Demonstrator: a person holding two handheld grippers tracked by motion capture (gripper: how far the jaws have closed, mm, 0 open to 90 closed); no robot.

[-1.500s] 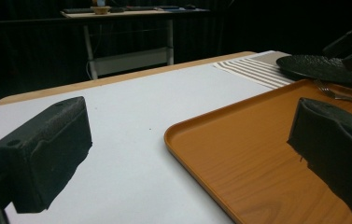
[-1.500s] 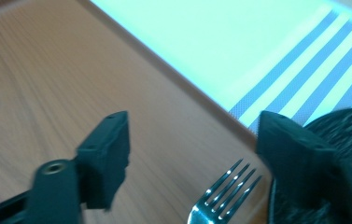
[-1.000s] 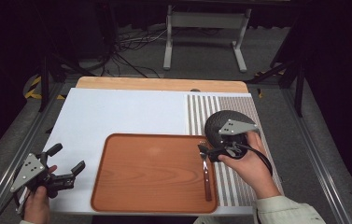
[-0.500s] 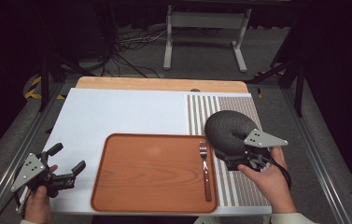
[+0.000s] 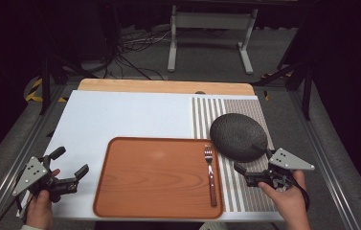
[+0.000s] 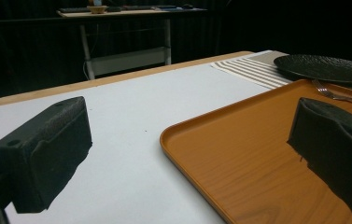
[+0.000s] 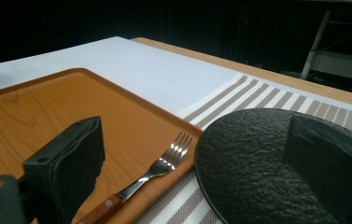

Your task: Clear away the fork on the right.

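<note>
Holding my right gripper [image 5: 251, 168] low over the striped mat [image 5: 245, 191] near the worktop's front right corner, I see its jaws spread wide with nothing between them; they have just been opening. The fork [image 5: 210, 172] it let go of lies just to its left on the orange tray [image 5: 154, 177], along the tray's right edge, tines pointing toward the far edge of the worktop and wooden handle toward me. From the right gripper view the fork [image 7: 164, 163] sits between my two pads, inside the tray's raised rim [image 7: 117, 93]. Just beyond the gripper, the dark textured plate [image 5: 238, 136] rests on the striped mat, its left rim close to the fork's tines, though I cannot tell whether it overlaps the tray. The tray takes up the front middle of the white worktop [image 5: 120, 115]. My left gripper [image 5: 70, 165] hovers at the front left corner, jaws apart and empty, well clear of the tray.
</note>
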